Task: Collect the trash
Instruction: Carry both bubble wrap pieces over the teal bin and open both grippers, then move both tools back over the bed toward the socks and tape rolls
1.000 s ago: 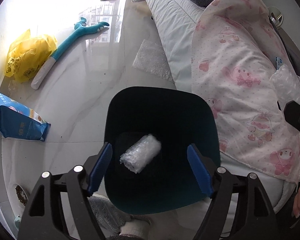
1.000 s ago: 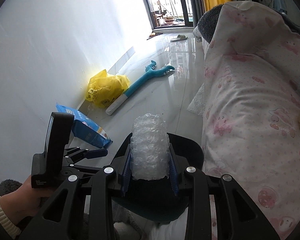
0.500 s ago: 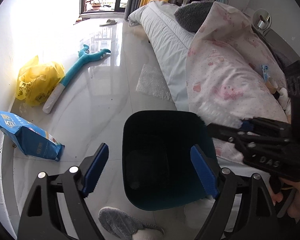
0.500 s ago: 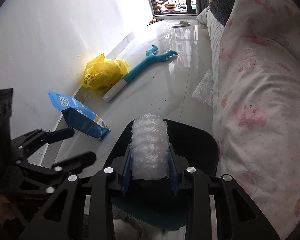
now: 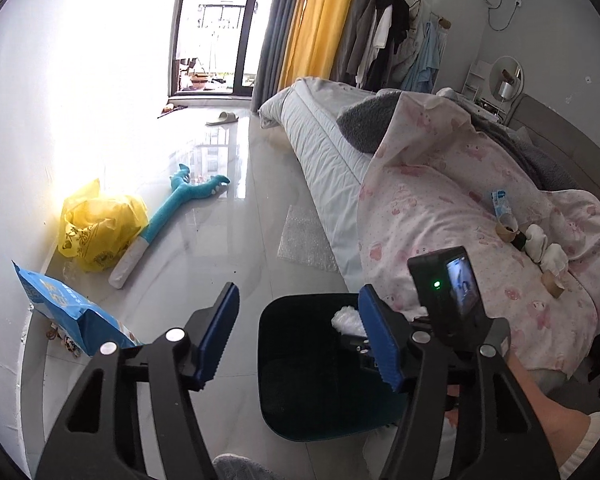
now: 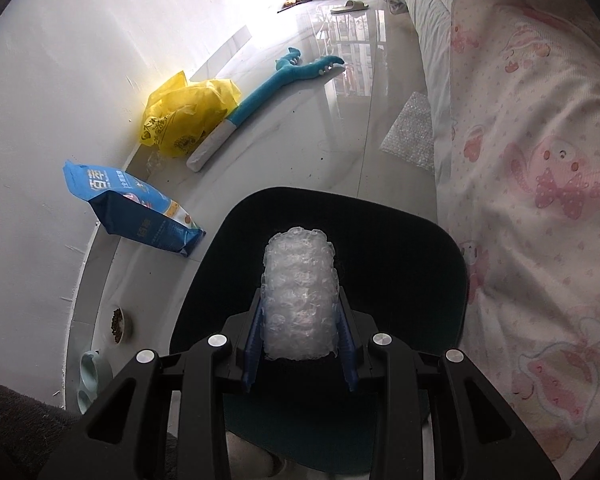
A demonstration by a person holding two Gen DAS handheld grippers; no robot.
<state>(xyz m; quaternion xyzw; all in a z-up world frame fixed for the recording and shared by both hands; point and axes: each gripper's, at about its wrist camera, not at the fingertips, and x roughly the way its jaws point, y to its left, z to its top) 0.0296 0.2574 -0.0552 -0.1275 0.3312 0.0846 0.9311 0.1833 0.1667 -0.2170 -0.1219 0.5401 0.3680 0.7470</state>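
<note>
A bedroom with a glossy pale tile floor (image 6: 292, 152) runs from the near wall toward a balcony door, a bed with a pink printed quilt (image 6: 540, 160) along the right. Nearest, the right claw (image 6: 300, 344) is clenched on a roll of bubble wrap (image 6: 299, 300), holding it above the open mouth of the dark trash bin (image 6: 420, 248). The roll is springy and stands well past the fingers, so a release while it leans toward the rim could, I judge, send it bouncing out onto the floor. The left claw (image 5: 300, 336) hangs spread wide and empty just left of the bin, close enough to be knocked by the right one. Farther left lie a blue bag (image 6: 132, 208), a yellow plastic bag (image 6: 188, 120) and a teal plush toy (image 6: 284, 76); a flat bubble-wrap sheet (image 6: 412, 132) lies by the bed, easy to overlook.
</note>
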